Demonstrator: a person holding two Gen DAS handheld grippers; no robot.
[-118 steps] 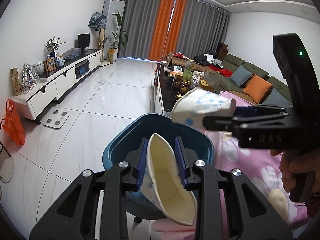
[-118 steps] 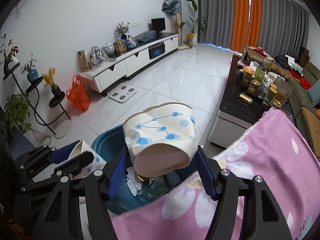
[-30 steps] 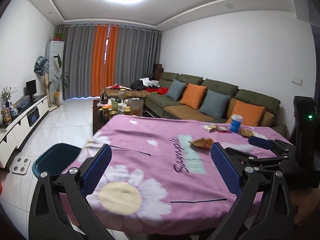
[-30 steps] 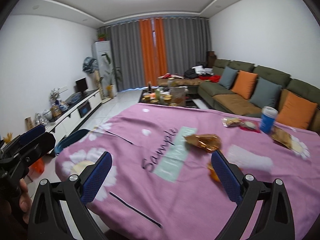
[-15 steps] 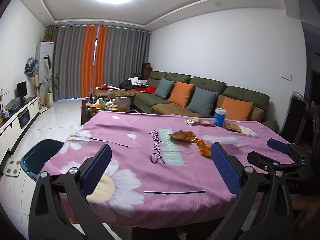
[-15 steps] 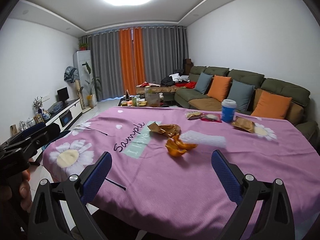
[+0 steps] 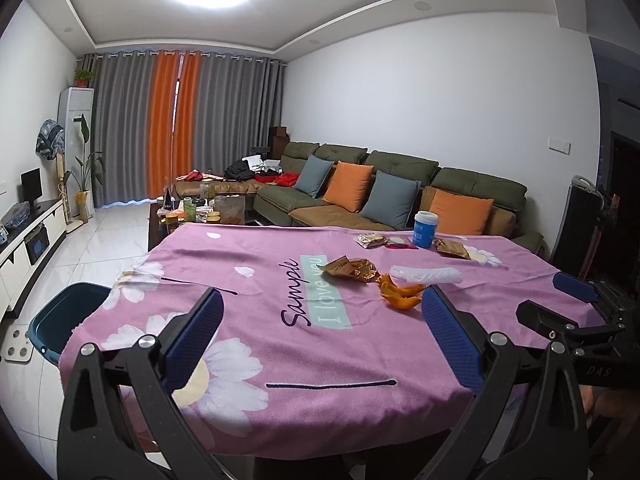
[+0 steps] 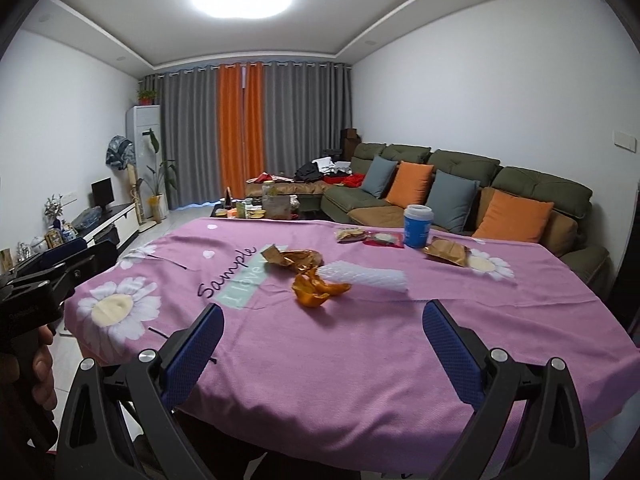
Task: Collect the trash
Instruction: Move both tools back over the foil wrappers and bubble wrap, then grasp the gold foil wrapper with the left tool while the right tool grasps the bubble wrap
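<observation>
Trash lies on the pink flowered tablecloth (image 7: 256,280): orange peel (image 7: 401,295) (image 8: 318,290), a crumpled gold wrapper (image 7: 352,269) (image 8: 294,258), a white foam sleeve (image 7: 428,275) (image 8: 366,276) and more snack wrappers (image 8: 446,255) by a blue cup (image 7: 425,230) (image 8: 416,227). My left gripper (image 7: 322,338) is open and empty over the table's near edge. My right gripper (image 8: 323,347) is also open and empty, nearer the peel. The dark teal bin (image 7: 60,320) stands on the floor at the table's left corner.
A green sofa (image 7: 400,200) with orange and grey cushions runs behind the table. A cluttered coffee table (image 7: 192,212) sits beyond the far-left corner, and a white TV cabinet (image 7: 28,232) lines the left wall. A hand (image 8: 42,376) holds the left gripper's handle.
Both paper cups, held over the bin 3.9 s ago, are gone from the grippers, which now stand open. Both views swung from the bin to the table and drew nearer the trash.
</observation>
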